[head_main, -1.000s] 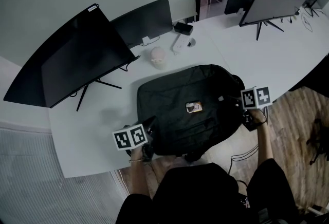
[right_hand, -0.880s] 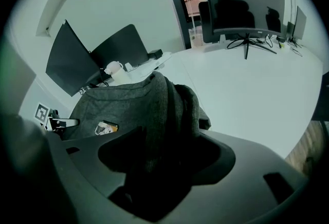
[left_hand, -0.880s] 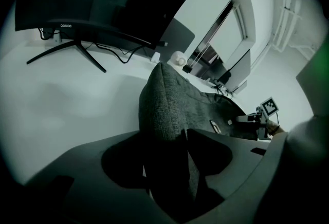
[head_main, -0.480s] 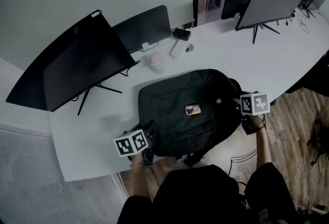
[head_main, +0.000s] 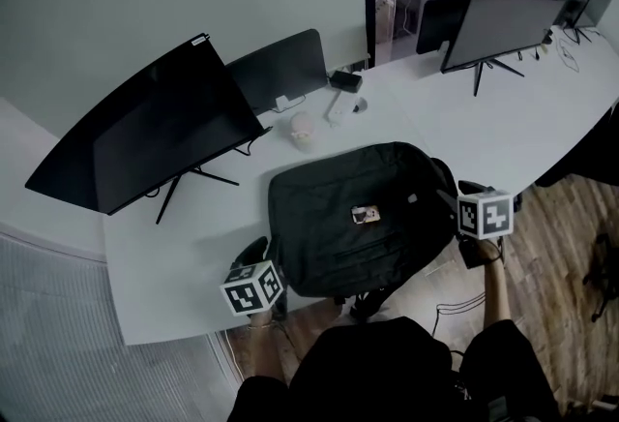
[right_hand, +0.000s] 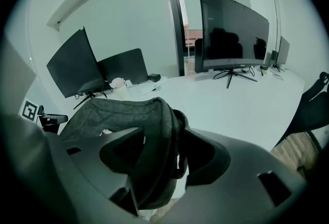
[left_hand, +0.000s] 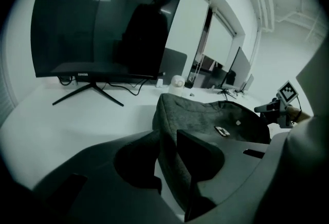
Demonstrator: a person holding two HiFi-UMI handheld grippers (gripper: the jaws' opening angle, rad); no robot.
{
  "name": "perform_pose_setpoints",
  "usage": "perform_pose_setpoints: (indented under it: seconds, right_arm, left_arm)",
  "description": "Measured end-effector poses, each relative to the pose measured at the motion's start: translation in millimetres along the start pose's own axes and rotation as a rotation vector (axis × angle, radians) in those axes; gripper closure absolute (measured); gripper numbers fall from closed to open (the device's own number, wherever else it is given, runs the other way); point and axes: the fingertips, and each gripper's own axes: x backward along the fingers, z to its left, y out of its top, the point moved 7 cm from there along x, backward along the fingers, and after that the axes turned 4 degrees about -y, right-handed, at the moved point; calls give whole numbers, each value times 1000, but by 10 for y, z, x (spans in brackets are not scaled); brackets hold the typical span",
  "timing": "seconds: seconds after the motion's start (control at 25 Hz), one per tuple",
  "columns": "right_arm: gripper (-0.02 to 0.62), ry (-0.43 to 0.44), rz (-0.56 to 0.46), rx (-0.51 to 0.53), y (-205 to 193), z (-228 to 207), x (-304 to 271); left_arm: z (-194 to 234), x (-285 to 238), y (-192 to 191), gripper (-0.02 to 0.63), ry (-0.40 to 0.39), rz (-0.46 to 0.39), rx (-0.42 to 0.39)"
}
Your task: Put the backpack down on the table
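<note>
A dark grey backpack (head_main: pixel 358 217) lies flat on the white table (head_main: pixel 542 110), a small tag (head_main: pixel 366 214) on its upper face. My left gripper (head_main: pixel 261 252) is at the bag's near left corner. Its jaws are closing, and the bag's edge (left_hand: pixel 169 115) shows in the gap between them (left_hand: pixel 167 161) without being pinched. My right gripper (head_main: pixel 464 192) is at the bag's right side. Its jaws stand wide, with the bag's rim and a strap (right_hand: pixel 177 130) loose between them (right_hand: pixel 164 151).
A large dark monitor (head_main: pixel 145 135) stands at the back left, a smaller screen (head_main: pixel 280 67) behind it and another monitor (head_main: pixel 508 18) at the far right. A pale round object (head_main: pixel 302 127) and a black box (head_main: pixel 343 79) sit behind the bag. Wooden floor (head_main: pixel 561 246) lies beyond the table's near edge.
Both grippers have drawn back a little from the bag's sides and risen. The backpack has stayed flat on the table.
</note>
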Motion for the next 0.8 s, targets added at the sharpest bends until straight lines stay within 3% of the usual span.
perform_pose_setpoints:
  seconds: [0.04, 0.12, 0.28, 0.8]
  right_arm:
    - [360, -8, -20, 10, 12, 18, 45]
    - [468, -26, -61, 41, 47, 67, 114]
    - [549, -34, -117, 77, 103, 208, 217]
    - [581, 102, -497, 40, 390, 524, 698]
  left_arm:
    - [-24, 33, 21, 503, 2, -14, -21]
    - [-70, 87, 67, 527, -2, -46, -47]
    - [-160, 197, 152, 556, -22, -107, -79]
    - [-377, 665, 529, 588, -41, -336, -228]
